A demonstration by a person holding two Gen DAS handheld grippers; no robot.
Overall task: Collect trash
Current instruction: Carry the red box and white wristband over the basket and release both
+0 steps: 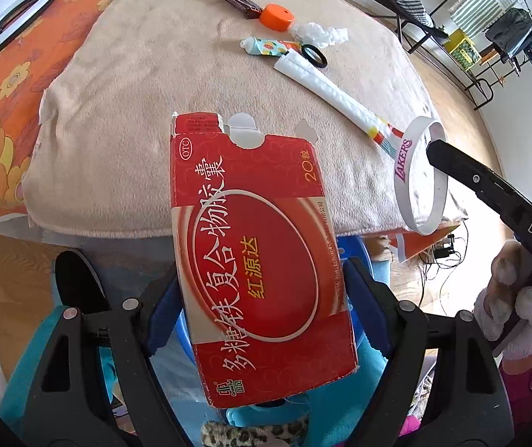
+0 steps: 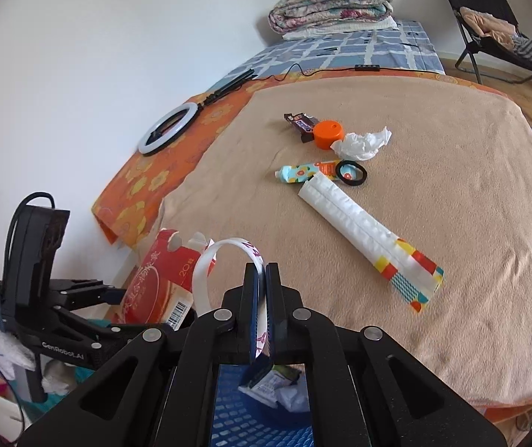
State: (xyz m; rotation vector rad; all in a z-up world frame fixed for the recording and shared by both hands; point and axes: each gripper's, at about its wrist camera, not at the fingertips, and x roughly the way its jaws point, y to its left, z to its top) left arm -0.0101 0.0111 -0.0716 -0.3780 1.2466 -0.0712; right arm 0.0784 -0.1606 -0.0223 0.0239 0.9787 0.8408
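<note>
A red medicine box (image 1: 251,246) hangs over the bed's near edge, and my left gripper (image 1: 262,294) is shut on its lower half, blue pads (image 1: 165,309) pressing both sides. My right gripper (image 2: 262,279) is shut on a white Lakers wristband (image 2: 206,272), which loops up and to the left beside the box (image 2: 154,283). Below both grippers sits a blue basket (image 2: 228,409) with wrappers in it. On the beige blanket (image 2: 452,186) lie a long white wrapper (image 2: 355,223), a toothpaste tube (image 2: 303,171), a black hair tie (image 2: 351,173), a crumpled tissue (image 2: 363,141), an orange cap (image 2: 327,134) and a brown wrapper (image 2: 299,121).
A ring light (image 2: 169,128) and its cable lie on the orange floral sheet (image 2: 143,182) at the left. A folded quilt (image 2: 333,3) sits at the far end of the bed. A folding chair (image 2: 497,26) stands on the wooden floor at the right.
</note>
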